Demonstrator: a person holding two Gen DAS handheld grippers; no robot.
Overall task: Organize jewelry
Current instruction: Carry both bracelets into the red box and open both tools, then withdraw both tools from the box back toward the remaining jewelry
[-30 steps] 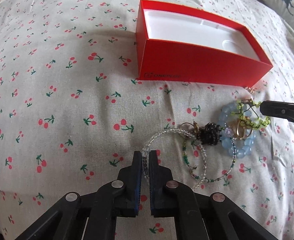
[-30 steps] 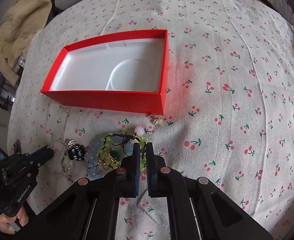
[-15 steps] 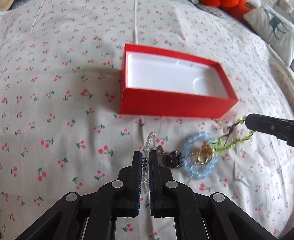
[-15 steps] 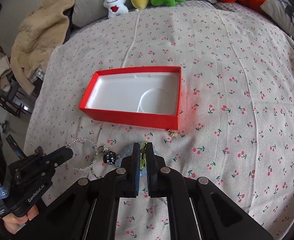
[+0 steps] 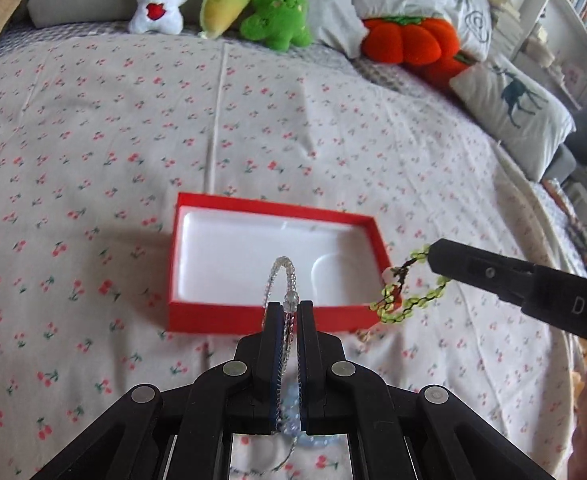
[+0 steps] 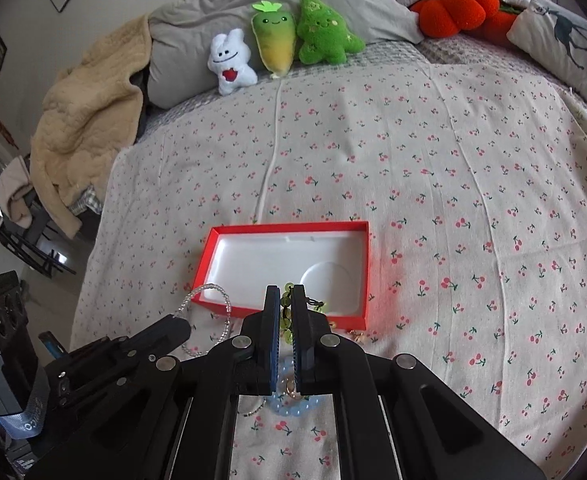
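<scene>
The left gripper (image 5: pixel 289 314) is clamped on a clear beaded bracelet (image 5: pixel 279 280), whose loop stands up ahead of the fingertips toward 12 o'clock, in line with the open red box (image 5: pixel 197 316) on the cherry-print bedspread (image 5: pixel 93 160). At 3 o'clock in the left wrist view the right gripper (image 6: pixel 286 307) is pinched on a green beaded bracelet (image 5: pixel 409 300), which droops in a slack loop just off the box's right corner (clear of the bedspread, as far as I can tell). Both strands look light and limp, and the smooth beads probably slip and swing, so a pinch across the strand near its top seems the safest hold. A pale blue beaded bracelet (image 6: pixel 293 404) with a gold ring (image 6: pixel 290 389) lies on the bedspread under the right gripper at 6 o'clock, and a small gold piece (image 6: pixel 358 335) sits by the box's near right corner.
</scene>
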